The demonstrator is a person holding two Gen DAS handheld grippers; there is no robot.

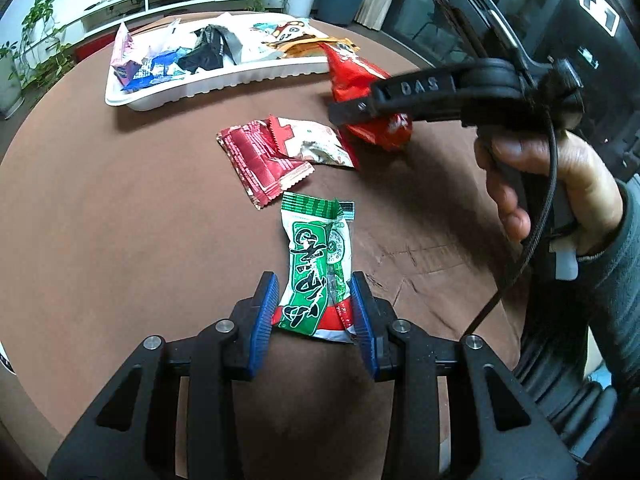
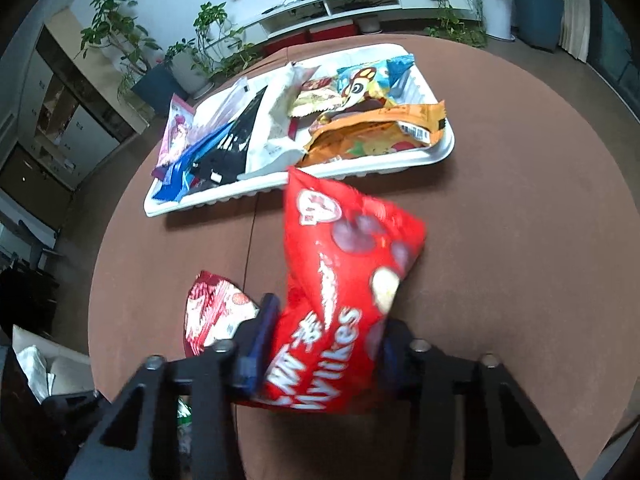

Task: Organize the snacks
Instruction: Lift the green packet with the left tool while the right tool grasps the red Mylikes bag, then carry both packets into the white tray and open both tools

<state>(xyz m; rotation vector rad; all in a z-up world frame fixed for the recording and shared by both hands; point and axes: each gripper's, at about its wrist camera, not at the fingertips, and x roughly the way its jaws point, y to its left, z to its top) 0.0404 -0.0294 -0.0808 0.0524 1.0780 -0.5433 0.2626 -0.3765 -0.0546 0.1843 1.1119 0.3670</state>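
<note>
A green and white snack packet [image 1: 318, 264] lies on the brown round table [image 1: 120, 220]. My left gripper [image 1: 315, 284] has its blue pads on both sides of the packet's near end, touching it; whether it grips is unclear. My right gripper [image 2: 326, 328] is shut on a big red snack bag [image 2: 344, 280] and holds it above the table; the bag [image 1: 360, 80] also shows in the left wrist view, short of the white tray [image 1: 208, 84]. The tray [image 2: 280, 188] holds several snack packets.
Two red and white packets [image 1: 280, 152] lie overlapping mid-table between the green packet and the tray; one shows left of the right gripper [image 2: 216, 312]. Potted plants [image 2: 132, 52] and a white cabinet [image 2: 360, 0] stand beyond the table.
</note>
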